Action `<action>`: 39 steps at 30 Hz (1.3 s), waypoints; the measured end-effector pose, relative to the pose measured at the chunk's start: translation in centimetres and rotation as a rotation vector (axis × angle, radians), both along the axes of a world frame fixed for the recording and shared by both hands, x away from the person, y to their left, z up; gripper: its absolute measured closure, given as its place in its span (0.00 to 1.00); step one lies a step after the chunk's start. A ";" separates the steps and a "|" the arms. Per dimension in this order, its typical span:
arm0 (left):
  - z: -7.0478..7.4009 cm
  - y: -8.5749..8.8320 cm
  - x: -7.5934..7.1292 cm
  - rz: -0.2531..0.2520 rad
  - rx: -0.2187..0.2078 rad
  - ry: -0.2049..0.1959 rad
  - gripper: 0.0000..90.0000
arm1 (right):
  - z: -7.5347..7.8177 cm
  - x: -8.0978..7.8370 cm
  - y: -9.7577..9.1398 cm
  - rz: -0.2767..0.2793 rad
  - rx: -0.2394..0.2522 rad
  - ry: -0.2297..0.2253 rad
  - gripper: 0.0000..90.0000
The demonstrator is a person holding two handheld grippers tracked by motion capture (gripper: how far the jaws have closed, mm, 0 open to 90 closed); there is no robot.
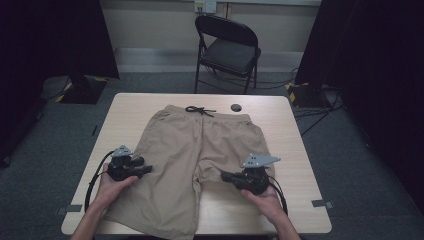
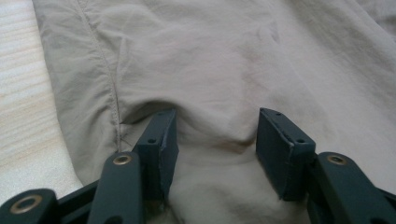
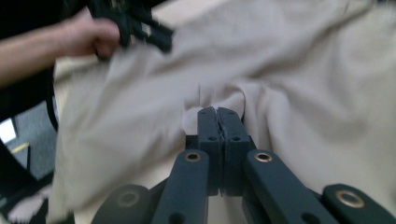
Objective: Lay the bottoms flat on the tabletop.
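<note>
A pair of tan shorts (image 1: 190, 150) lies flat across the middle of a light wooden desk (image 1: 295, 150), waistband and black drawstring (image 1: 200, 110) toward the far edge, one leg running down to the near edge on the person's left, the other ending short of it on the right. The left gripper (image 1: 142, 169), held in the person's left hand (image 1: 112, 187), rests at the outer side of the left leg, near the desk's left edge; in the left gripper view its jaws stand apart with a low ridge of the cloth rising between them, the fingers (image 2: 161, 144) pressing into the fabric beside a side seam. The right gripper (image 1: 226, 176), in the right hand (image 1: 262, 195), points at the hem of the right leg near the crotch; in the right gripper view its jaws are pressed together on a pinched fold of the shorts. A black folding chair (image 1: 227, 50) stands beyond the far edge, on grey carpet.
</note>
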State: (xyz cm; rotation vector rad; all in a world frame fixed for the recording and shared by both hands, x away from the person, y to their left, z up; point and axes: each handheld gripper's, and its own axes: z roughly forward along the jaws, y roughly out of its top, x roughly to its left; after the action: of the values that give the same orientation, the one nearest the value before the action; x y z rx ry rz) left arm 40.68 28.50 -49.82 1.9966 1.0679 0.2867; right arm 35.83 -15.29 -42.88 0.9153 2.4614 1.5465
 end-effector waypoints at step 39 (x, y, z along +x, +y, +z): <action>0.3 -0.4 0.0 0.018 0.010 0.021 0.52 | -5.1 3.5 -0.5 -0.116 -0.173 0.079 0.81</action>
State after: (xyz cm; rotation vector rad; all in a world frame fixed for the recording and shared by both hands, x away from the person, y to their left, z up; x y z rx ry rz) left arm 40.70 28.08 -49.57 2.0034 1.1004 0.2813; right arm 39.37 -15.79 -48.01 1.0856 2.4968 1.2628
